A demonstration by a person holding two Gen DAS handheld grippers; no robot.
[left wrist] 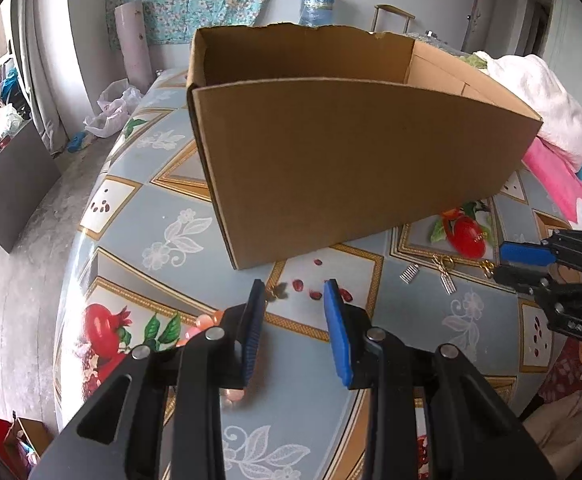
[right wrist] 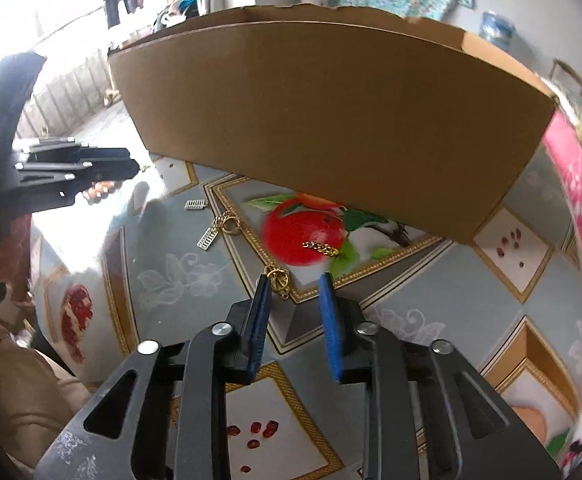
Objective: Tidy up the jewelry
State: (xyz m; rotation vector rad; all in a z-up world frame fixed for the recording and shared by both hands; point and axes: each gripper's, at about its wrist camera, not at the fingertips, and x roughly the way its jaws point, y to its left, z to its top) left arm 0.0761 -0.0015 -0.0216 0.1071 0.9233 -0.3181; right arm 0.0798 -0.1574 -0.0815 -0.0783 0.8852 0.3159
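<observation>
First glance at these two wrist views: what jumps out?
The big open cardboard box dominates, standing on the fruit-patterned tablecloth right ahead of both claws. Small gold and silver jewelry pieces lie scattered in front of it: a silver comb-like charm with a gold ring, and a gold chain piece on the printed red fruit. The right claw stands open with a gold clasp at its left fingertip.

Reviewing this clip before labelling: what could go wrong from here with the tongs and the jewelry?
1. The right tongs stand open with the small gold ring-and-chain piece off-centre by one pad; closing may pinch only its edge.
2. The tall brown cardboard box stands close behind; a forward push could shove it.
</observation>
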